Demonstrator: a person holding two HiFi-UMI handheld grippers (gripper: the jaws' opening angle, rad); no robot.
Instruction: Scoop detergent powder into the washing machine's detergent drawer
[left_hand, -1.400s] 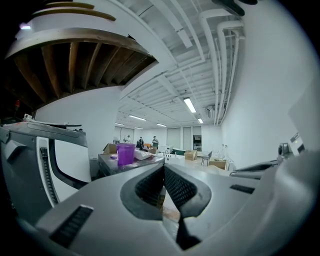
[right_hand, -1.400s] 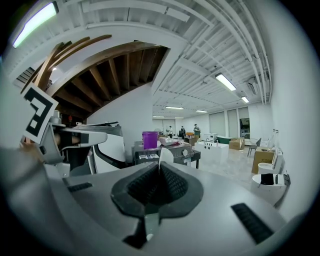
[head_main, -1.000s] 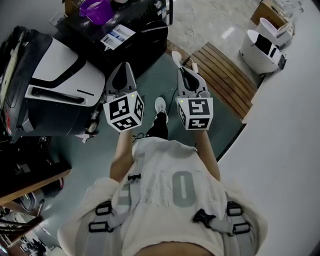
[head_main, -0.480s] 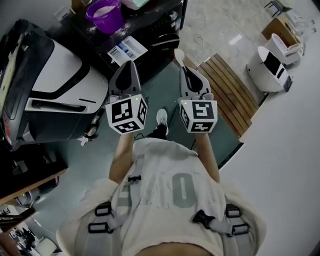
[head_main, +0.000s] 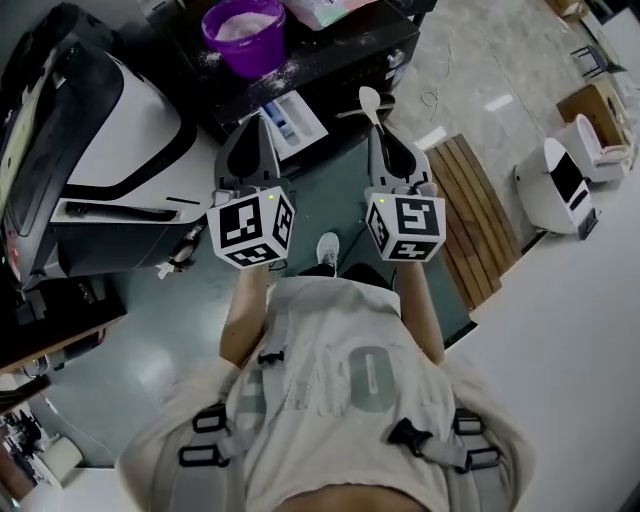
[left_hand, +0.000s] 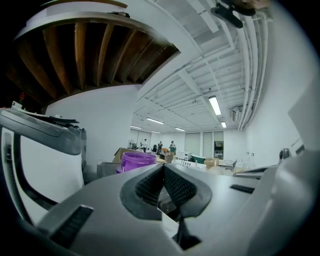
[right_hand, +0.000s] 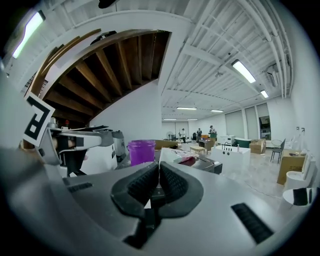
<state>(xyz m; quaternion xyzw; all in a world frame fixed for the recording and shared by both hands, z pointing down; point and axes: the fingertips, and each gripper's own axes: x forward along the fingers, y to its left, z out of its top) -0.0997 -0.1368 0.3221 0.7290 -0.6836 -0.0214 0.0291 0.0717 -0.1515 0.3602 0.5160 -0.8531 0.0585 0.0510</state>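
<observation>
A purple bucket (head_main: 245, 30) of white powder stands on the black washing machine (head_main: 340, 55), with powder spilled around it. The white and blue detergent drawer (head_main: 296, 118) sticks out open below it. My right gripper (head_main: 379, 135) is shut on the handle of a white scoop (head_main: 369, 99), whose bowl points at the machine's front, right of the drawer. My left gripper (head_main: 255, 127) is shut with nothing in it, its tips just left of the drawer. The bucket also shows ahead in the left gripper view (left_hand: 136, 161) and the right gripper view (right_hand: 141, 151), beyond the shut jaws (left_hand: 163, 167) (right_hand: 158, 167).
A large white and black appliance (head_main: 100, 150) stands at the left. A pink and teal box (head_main: 325, 10) lies on the machine beside the bucket. A slatted wooden platform (head_main: 480, 215) and a small white unit (head_main: 560, 185) are at the right. People stand far off in the hall.
The person has stepped toward the washing machine, so the bucket and the drawer have come closer under both grippers. Both grippers stay shut, the right one still holding the scoop.
</observation>
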